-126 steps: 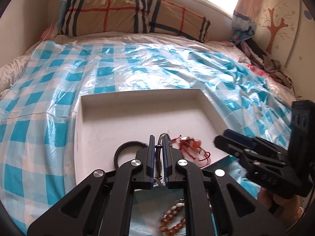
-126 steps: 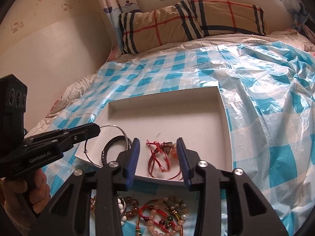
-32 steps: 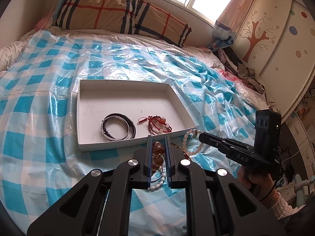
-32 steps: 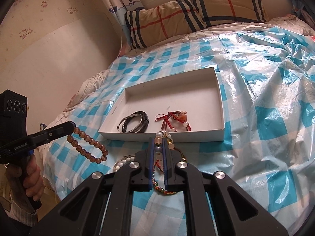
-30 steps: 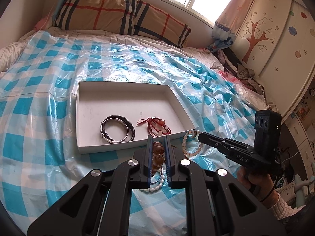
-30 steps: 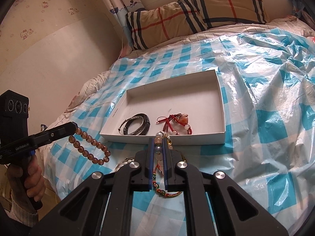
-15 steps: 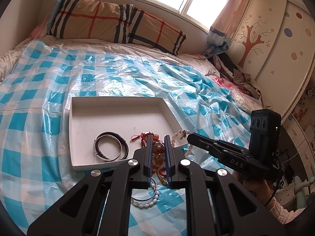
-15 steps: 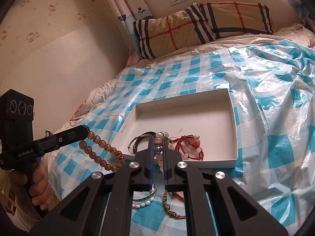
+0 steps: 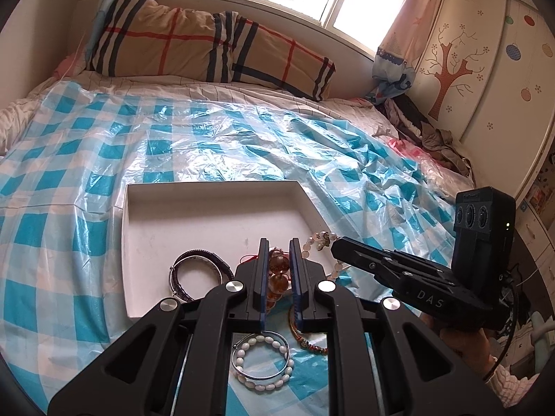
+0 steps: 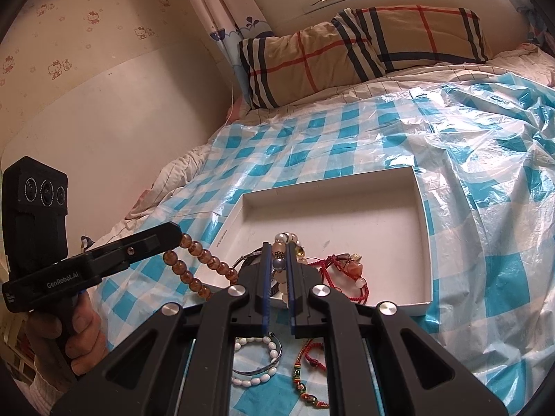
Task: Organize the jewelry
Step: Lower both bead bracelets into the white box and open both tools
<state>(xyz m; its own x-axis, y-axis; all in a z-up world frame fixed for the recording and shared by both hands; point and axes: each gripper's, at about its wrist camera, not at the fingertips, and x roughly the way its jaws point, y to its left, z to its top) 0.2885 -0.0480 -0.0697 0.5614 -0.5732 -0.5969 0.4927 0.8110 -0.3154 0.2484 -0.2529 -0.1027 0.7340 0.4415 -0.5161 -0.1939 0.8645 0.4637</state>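
Note:
A shallow white tray (image 9: 211, 192) (image 10: 421, 215) lies on the bed. In it are a black bracelet (image 9: 197, 272) and a red cord bracelet with orange stones (image 10: 343, 270). My left gripper (image 9: 277, 253) is shut on a brown bead bracelet (image 9: 277, 277), which hangs from it above the tray's near edge (image 10: 201, 263). My right gripper (image 10: 279, 260) is shut on a pale bead bracelet (image 10: 282, 253), held above the tray's near right part (image 9: 321, 239). A white bead bangle (image 9: 262, 362) (image 10: 255, 364) and a red-green cord bracelet (image 10: 307, 374) lie on the sheet before the tray.
A blue-white checked plastic sheet (image 9: 86, 180) covers the bed. A plaid pillow (image 9: 194, 48) lies at the head under the window. A pile of clothes (image 9: 426, 135) sits by the wardrobe at the right. A wall (image 10: 86, 104) runs along the left.
Both grippers have risen with their bead bracelets and moved forward over the tray's near edge. Earlier the left gripper put the black bracelet into the tray and the right gripper was open.

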